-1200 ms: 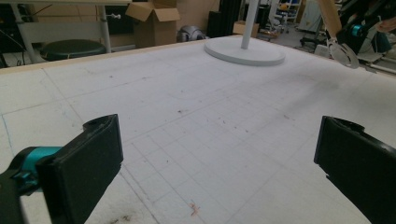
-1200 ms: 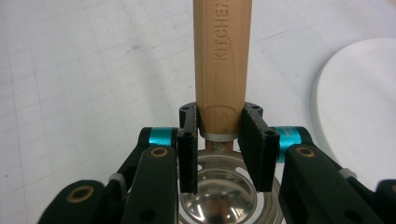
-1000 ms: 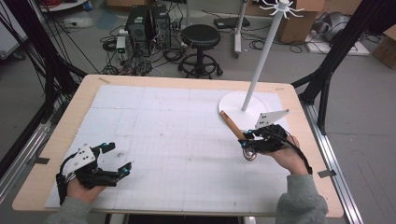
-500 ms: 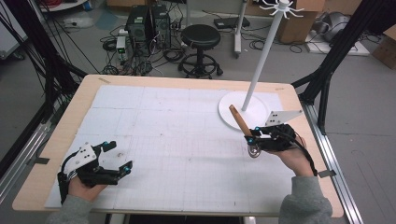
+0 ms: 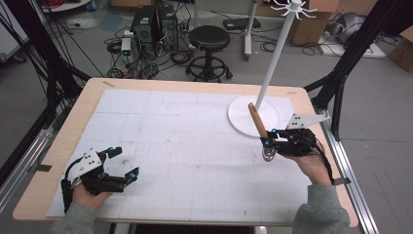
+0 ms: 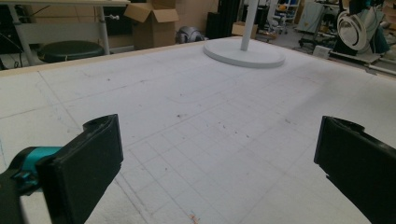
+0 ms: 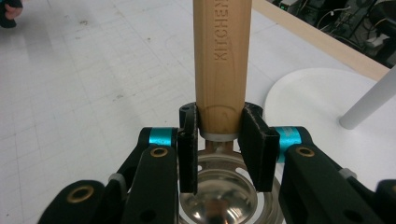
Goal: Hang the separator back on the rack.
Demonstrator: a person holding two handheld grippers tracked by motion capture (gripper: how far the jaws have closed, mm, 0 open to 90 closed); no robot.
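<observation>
A kitchen utensil with a wooden handle (image 5: 256, 121) and a perforated metal bowl (image 5: 268, 154) is held above the white mat at the right. My right gripper (image 5: 268, 141) is shut on it where handle meets bowl, the handle pointing up and away toward the stand. In the right gripper view the jaws of the right gripper (image 7: 219, 140) clamp the handle (image 7: 219, 60), with the shiny bowl (image 7: 224, 200) below them. My left gripper (image 5: 126, 161) rests near the front left, open. The left gripper view has its jaws wide apart around the left gripper (image 6: 215, 154), nothing between them.
A white stand with a round base (image 5: 241, 117) and a slim pole (image 5: 275, 53) topped by hooks stands at the back right, just beyond the utensil. The base (image 6: 245, 53) lies far ahead of the left gripper. A stool and cables sit beyond the table.
My right gripper has lifted the utensil and carried it slightly right, its handle rising steeper over the stand's base. The left gripper has barely shifted.
</observation>
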